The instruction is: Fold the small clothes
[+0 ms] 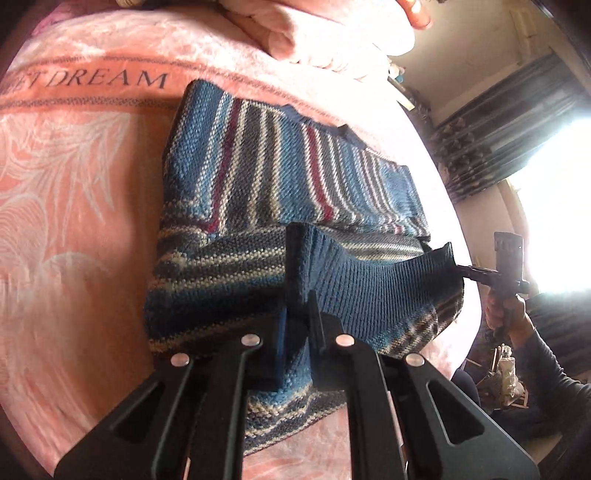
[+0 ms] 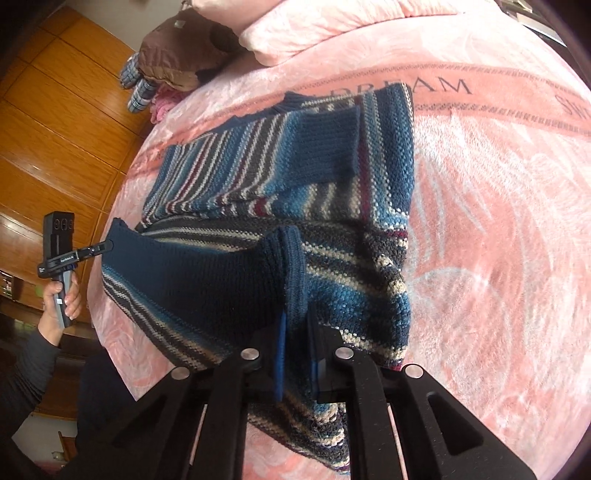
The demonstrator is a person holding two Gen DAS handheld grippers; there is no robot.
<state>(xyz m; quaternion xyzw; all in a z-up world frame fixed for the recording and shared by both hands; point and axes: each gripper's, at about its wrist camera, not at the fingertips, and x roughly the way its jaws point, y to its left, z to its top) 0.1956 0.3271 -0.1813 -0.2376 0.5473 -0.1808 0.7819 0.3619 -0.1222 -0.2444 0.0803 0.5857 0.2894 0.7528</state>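
A blue, white and maroon striped knitted sweater (image 1: 258,177) lies on the pink bed, its bottom part lifted off the blanket. In the left wrist view my left gripper (image 1: 298,314) is shut on the dark blue ribbed hem (image 1: 369,288). The right gripper (image 1: 458,267) pinches the hem's other end at the far right, held by a hand. In the right wrist view my right gripper (image 2: 295,325) is shut on the same hem (image 2: 192,280), stretched toward the left gripper (image 2: 107,245). One sleeve (image 2: 321,147) lies folded across the sweater's body (image 2: 388,155).
A pink blanket (image 1: 74,221) printed with "DREAM" covers the bed. Folded pink bedding (image 1: 325,33) lies at the head. A brown garment (image 2: 181,48) and plaid items sit near the bed's far corner. Wooden wardrobe (image 2: 55,129) on one side, curtain (image 1: 498,140) and bright window on the other.
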